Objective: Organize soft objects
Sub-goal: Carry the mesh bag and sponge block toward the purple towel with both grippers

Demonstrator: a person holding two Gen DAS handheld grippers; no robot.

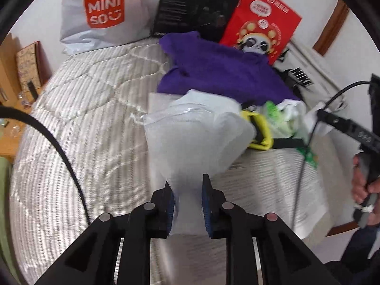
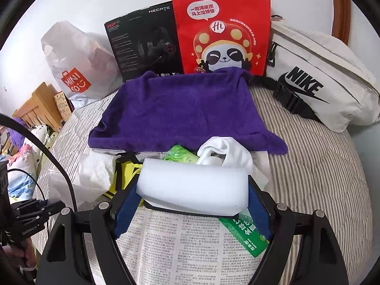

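foam block (image 2: 193,187) rectangular, white, in right hand-held gripper (image 2: 192,204)

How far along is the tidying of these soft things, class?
Done: the purple towel lies spread on the bed. In hand: the left gripper pinches a white foam bag, and the right gripper clamps a white foam block. Left: a white cloth, tissue and green packets lie heaped on the newspaper.
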